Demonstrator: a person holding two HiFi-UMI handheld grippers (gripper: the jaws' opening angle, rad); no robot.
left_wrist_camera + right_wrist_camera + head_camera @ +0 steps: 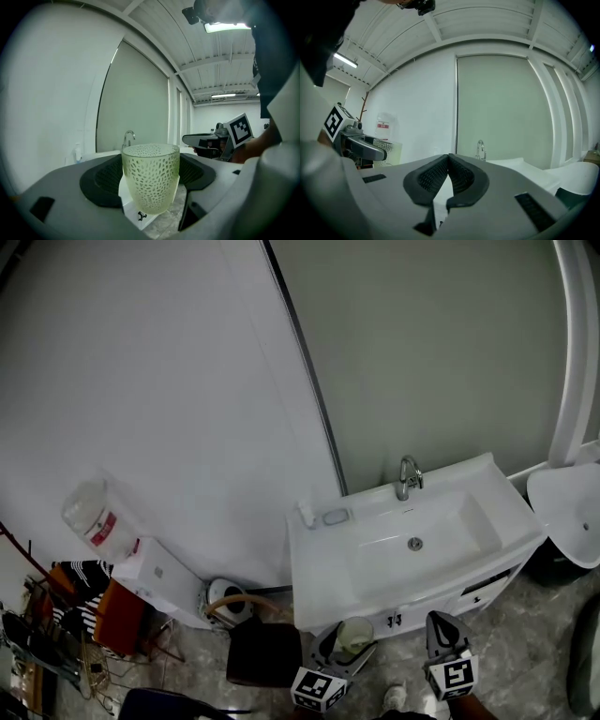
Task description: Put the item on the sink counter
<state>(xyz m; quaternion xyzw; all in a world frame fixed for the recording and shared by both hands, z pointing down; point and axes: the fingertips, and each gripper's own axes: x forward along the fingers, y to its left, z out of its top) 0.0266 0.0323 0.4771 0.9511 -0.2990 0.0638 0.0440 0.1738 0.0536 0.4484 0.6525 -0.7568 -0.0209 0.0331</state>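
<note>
A pale green cup [151,177] with a dotted pattern stands upright between the jaws of my left gripper [151,180], which is shut on it. In the head view the cup [355,634] and left gripper [339,649] are low in the picture, just in front of the white sink counter [319,568]. My right gripper [446,632] is beside it to the right, its jaws closed tip to tip with nothing between them. The same shut gripper [449,174] points toward the faucet [480,149]. The basin [422,535] and faucet [407,476] lie beyond.
A small bottle [306,515] and a soap dish [335,517] sit at the counter's back left. A white box [159,579], a kettle-like pot [228,602] and a dark stool [263,652] stand left of the cabinet. Another white basin [567,512] is at right.
</note>
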